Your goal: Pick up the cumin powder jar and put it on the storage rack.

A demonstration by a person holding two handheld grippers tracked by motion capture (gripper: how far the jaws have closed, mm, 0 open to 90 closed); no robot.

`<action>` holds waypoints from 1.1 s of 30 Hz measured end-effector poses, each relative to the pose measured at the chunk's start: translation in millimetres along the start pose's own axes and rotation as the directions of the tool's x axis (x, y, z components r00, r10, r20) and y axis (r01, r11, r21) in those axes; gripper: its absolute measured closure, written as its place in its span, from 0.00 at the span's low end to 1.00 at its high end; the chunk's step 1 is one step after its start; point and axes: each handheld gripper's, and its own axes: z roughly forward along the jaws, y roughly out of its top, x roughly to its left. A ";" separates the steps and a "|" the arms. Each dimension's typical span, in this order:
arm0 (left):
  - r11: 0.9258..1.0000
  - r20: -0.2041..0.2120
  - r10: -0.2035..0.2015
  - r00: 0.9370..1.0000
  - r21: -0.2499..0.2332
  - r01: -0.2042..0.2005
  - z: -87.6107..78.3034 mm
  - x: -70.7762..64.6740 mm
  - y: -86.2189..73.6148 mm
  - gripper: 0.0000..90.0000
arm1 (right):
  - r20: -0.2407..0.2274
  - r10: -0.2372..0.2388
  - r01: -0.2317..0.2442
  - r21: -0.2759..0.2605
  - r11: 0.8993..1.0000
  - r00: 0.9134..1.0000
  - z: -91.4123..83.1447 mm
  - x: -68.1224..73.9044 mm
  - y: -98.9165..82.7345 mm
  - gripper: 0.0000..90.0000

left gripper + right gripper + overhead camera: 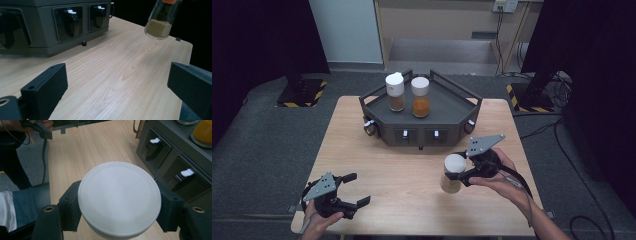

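Grey carpet (pixel 257 150) was spread all around a light wooden table (pixel 412 185), and the room behind it was kept pretty dark, with black curtains hung at both sides, a pale panel at the back, a wall socket with cables trailing down on the right, and yellow-and-black hazard tape stuck on two stand bases on the floor. At the far side of the table a dark grey angular tray unit (pixel 447 102) was parked, with little white-switched recesses set into its front faces. Two white-capped jars were stood upright on its deck side by side: one with brownish powder (pixel 395 92) and one with orange powder (pixel 420 97). A third jar (pixel 453 173), white lid on top and tan powder at the bottom, was gripped by the right gripper (pixel 462 175), jaws clamped on either side just under the lid, as seen in the right gripper view; in the left gripper view it was shown lifted off the wood, near the table's right half. The left gripper (pixel 353 189) was held near the front left corner, jaws spread wide apart with nothing between them but bare woodgrain.
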 end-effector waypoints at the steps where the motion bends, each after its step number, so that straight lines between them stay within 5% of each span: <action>1: 1.000 0.001 0.000 1.000 -0.001 0.000 -0.1 0.1 -0.1 0.02 | -0.003 0.000 0.000 -0.002 1.000 1.000 0.7 -1.3 1.7 0.38; 10: 1.000 0.002 -0.001 1.000 0.002 0.001 0.3 0.4 0.2 0.02 | 0.002 0.005 -0.005 0.002 1.000 1.000 -4.3 -10.6 23.1 0.38; 24: 1.000 0.001 -0.002 1.000 0.005 0.002 0.4 0.5 0.4 0.02 | 0.079 0.051 -0.048 -0.045 0.998 0.996 -37.2 -30.0 56.4 0.38; 33: 1.000 0.001 -0.002 1.000 0.007 0.002 0.5 0.5 0.5 0.02 | 0.124 0.069 -0.065 -0.030 0.997 0.990 -48.2 -41.3 75.7 0.38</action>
